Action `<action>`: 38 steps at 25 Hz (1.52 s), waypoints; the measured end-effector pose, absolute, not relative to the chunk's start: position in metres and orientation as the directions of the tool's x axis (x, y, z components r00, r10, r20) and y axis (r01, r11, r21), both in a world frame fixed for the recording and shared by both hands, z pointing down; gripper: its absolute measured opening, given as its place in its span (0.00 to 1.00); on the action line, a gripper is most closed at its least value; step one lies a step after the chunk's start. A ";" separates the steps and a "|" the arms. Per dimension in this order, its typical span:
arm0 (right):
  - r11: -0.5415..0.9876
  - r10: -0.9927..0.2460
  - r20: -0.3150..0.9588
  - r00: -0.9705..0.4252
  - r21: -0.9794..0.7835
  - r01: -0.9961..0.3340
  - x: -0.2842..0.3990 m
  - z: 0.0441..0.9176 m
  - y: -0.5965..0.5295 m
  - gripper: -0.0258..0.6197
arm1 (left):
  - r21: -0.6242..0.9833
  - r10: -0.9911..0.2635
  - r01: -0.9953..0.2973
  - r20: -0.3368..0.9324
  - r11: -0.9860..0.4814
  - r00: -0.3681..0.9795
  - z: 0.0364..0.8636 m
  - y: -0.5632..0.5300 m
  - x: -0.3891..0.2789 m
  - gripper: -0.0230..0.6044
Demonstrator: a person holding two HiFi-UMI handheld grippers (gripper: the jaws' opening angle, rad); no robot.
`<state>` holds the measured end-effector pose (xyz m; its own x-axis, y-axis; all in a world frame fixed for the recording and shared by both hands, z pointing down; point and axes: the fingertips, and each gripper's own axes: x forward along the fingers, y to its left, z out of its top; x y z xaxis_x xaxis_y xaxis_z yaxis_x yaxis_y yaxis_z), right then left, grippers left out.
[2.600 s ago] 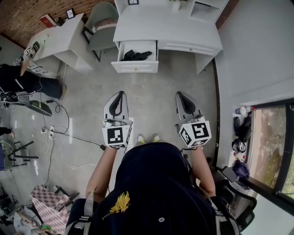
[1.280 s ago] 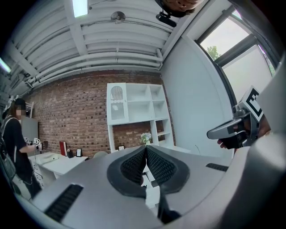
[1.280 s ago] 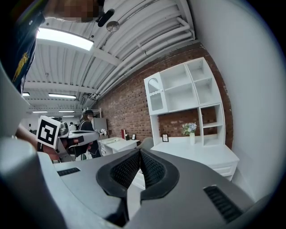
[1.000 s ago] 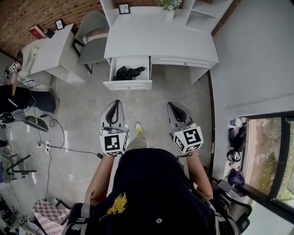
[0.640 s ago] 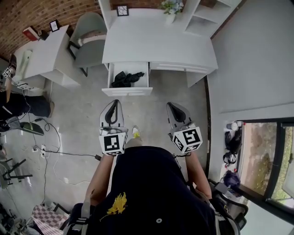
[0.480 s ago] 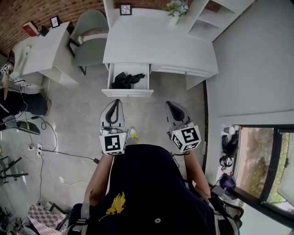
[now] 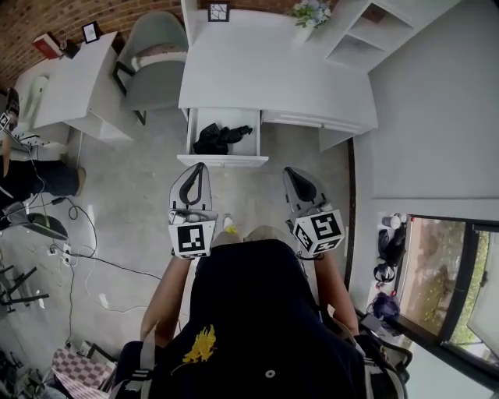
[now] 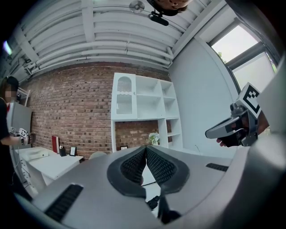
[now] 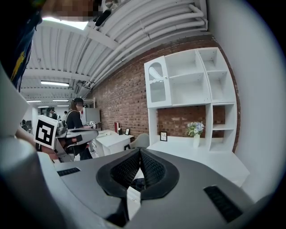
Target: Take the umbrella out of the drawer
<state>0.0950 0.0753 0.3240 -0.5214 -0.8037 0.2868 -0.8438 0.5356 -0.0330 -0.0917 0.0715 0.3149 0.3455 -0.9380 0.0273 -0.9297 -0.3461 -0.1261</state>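
Note:
A black folded umbrella (image 7: 222,139) lies in the open white drawer (image 7: 224,160) under the left end of the white desk (image 7: 273,74). Both grippers are held out level in front of me, side by side over the concrete floor. In the head view my left gripper (image 7: 201,167) has its tips just short of the drawer's front panel. My right gripper (image 7: 289,171) points at the desk front to the right of the drawer. The left gripper (image 8: 146,148) has its jaws meeting at the tips, with nothing between them. The right gripper (image 9: 140,150) is likewise shut and empty.
A grey chair (image 7: 156,58) stands left of the desk, beside a smaller white table (image 7: 70,86). A white shelf unit (image 7: 366,31) and a flower vase (image 7: 308,12) stand at the desk's back. Cables (image 7: 93,257) trail on the floor at left. A person (image 7: 15,156) stands at far left.
The desk and open drawer have come closer to both grippers as I walked forward. Both grippers stay shut and empty, side by side.

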 end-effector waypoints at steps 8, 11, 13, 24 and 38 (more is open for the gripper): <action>0.532 -0.795 0.314 -0.519 -0.049 -0.845 0.098 0.340 0.054 0.08 | -0.124 -0.933 -0.924 0.059 -0.361 0.356 0.327 0.047 -0.088 0.07; 0.550 -0.784 0.325 -0.530 -0.035 -0.835 0.096 0.346 0.037 0.08 | -0.079 -0.946 -0.943 0.053 -0.322 0.319 0.324 0.032 -0.088 0.07; 0.562 -0.777 0.327 -0.538 -0.026 -0.827 0.095 0.348 0.023 0.08 | -0.073 -0.952 -0.950 0.055 -0.304 0.301 0.323 0.019 -0.087 0.07; 0.619 -0.750 0.307 -0.586 0.012 -0.786 0.083 0.334 -0.056 0.08 | -0.113 -0.957 -0.952 0.096 -0.285 0.275 0.333 -0.034 -0.099 0.07; 0.734 -0.633 0.411 -0.657 0.048 -0.677 0.078 0.393 -0.126 0.08 | -0.137 -0.961 -0.963 0.187 -0.232 0.205 0.376 -0.083 -0.099 0.07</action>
